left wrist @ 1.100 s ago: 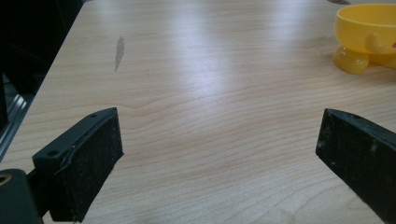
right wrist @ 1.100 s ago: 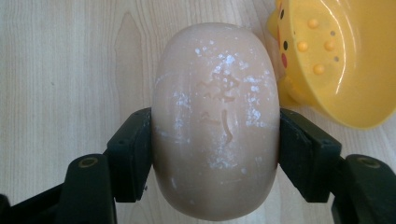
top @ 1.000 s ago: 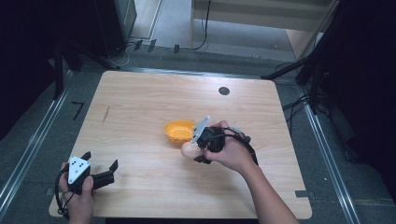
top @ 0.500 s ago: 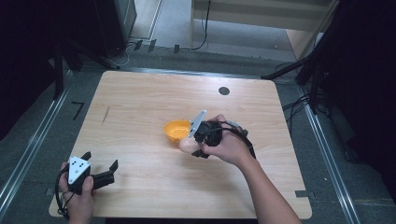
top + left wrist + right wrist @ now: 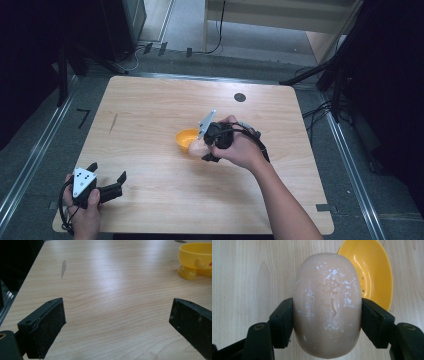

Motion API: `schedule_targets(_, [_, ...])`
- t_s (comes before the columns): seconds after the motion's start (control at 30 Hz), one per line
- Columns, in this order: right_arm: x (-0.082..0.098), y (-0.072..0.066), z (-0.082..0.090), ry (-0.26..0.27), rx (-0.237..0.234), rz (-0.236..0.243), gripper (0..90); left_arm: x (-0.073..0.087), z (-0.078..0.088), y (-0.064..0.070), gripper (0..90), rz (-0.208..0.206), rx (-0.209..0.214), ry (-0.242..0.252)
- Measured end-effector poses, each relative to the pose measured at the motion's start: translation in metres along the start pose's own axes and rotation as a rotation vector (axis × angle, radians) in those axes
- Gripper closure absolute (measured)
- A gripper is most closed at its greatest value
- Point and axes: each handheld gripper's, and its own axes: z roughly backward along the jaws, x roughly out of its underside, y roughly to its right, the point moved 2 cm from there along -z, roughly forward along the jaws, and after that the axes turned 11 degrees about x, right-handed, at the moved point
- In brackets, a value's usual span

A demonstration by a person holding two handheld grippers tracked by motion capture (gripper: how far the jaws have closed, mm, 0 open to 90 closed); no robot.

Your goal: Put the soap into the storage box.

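While your left tongs rest spread wide at the bench's near-left corner, gripping nothing, their jaws frame bare wood in the left gripper view. Farther in, near the bench's middle, your right tongs clamp a pale, white-flecked soap by its two sides, held above the wood. Just beyond it sits a yellow dish, small holes in its floor, its rim partly hidden behind the soap. Farther still, a dark disc marks the bench's far edge.
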Motion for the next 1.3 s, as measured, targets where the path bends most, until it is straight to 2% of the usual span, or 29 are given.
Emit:
schedule_targets(0.3, [-0.012,0.010,-0.005,-0.014,0.004,0.012,33.7,0.000,0.000,0.000,0.9,0.002,0.000,0.004])
schedule_targets(0.47, [-0.017,0.019,-0.012,-0.029,0.013,0.003,33.6,0.000,0.001,-0.001,0.9,0.002,0.005,0.003])
schedule_targets(0.8, [-0.019,0.033,-0.027,-0.054,0.002,-0.012,33.7,0.000,0.001,0.000,0.9,0.003,0.006,0.004])
schedule_targets(1.0, [-0.019,0.036,-0.034,-0.068,-0.004,-0.028,33.6,0.000,0.001,0.000,0.9,0.002,0.006,0.008])
schedule_targets(1.3, [-0.019,0.037,-0.040,-0.088,-0.013,-0.025,33.5,0.000,0.000,0.000,0.9,-0.002,0.006,0.005])
